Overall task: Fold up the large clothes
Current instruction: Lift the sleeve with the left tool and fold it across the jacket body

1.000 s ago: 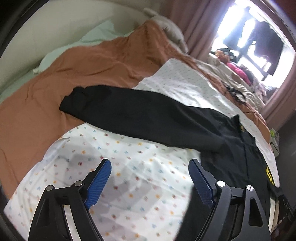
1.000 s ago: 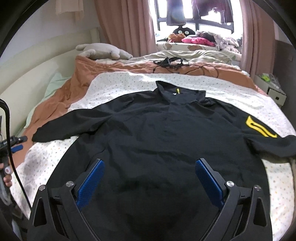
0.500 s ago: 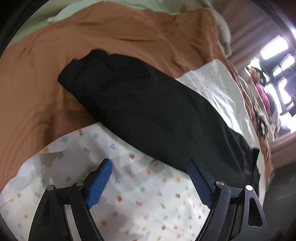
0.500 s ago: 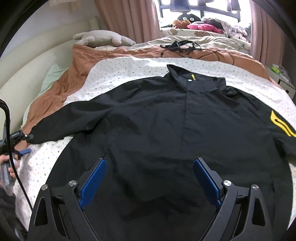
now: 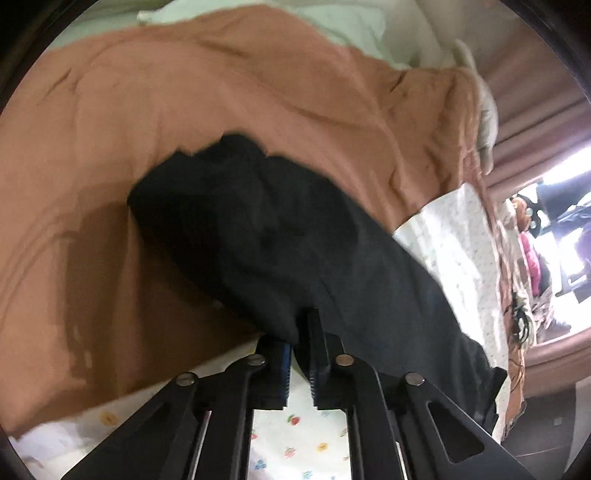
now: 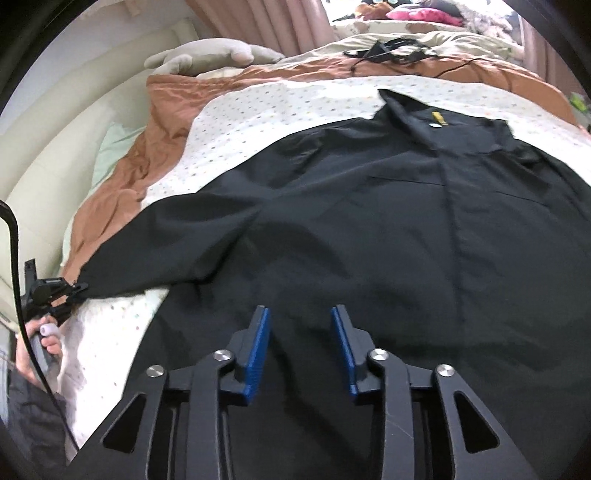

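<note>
A large black long-sleeved jacket [image 6: 369, 229] with a stand-up collar lies spread flat, front up, on a bed covered by a white sheet printed with small coloured flowers [image 6: 258, 110]. A rust-orange blanket [image 5: 221, 110] lies along the far side of the bed, and one black sleeve of the jacket [image 5: 266, 236] reaches out across it.

The left gripper [image 5: 300, 332], black with blue ribbed pads, has just closed its jaws, and they are now clenched on the edge of that sleeve near the cuff. In the right wrist view the same gripper shows small at the left edge, held in a person's hand [image 6: 44, 343].

The right gripper [image 6: 300, 332] hangs over the lower body of the jacket. Its jaws have just been narrowing but stand apart, with black cloth below and between them; the pads are not pressing on it.

A grey plush toy [image 6: 214, 55] lies near the pink curtains [image 6: 258, 22], and a black cable tangle [image 6: 388, 50] sits on the far bedding.
</note>
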Demonstrator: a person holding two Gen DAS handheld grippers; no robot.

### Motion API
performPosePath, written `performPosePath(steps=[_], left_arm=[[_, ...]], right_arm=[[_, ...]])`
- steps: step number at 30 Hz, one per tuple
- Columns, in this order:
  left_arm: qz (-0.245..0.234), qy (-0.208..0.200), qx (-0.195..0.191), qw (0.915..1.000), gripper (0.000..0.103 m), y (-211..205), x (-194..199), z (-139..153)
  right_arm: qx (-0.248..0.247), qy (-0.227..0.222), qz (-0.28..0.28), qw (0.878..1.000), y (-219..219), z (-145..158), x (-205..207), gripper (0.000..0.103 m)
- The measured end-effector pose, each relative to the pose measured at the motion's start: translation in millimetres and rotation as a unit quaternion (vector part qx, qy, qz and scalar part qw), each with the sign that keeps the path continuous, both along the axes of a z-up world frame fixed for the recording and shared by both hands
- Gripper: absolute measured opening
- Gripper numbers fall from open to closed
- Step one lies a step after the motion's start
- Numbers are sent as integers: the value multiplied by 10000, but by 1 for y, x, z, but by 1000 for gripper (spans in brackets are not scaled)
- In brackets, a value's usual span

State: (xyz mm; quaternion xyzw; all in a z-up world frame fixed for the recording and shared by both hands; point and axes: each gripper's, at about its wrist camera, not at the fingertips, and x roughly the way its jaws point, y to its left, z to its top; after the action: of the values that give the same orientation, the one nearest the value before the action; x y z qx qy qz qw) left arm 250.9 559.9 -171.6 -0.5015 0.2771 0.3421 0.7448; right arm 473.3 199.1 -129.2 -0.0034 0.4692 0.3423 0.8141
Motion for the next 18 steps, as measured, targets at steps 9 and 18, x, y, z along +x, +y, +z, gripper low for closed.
performPosePath(steps=[9, 18], left_arm=[[-278, -394, 884, 9949, 2, -7, 7, 75], [-827, -899, 1461, 9817, 1, -33, 28, 154]], right_arm=[[400, 328, 121, 9986, 57, -16, 27, 15], [416, 939, 21, 9947, 103, -54, 55, 13]])
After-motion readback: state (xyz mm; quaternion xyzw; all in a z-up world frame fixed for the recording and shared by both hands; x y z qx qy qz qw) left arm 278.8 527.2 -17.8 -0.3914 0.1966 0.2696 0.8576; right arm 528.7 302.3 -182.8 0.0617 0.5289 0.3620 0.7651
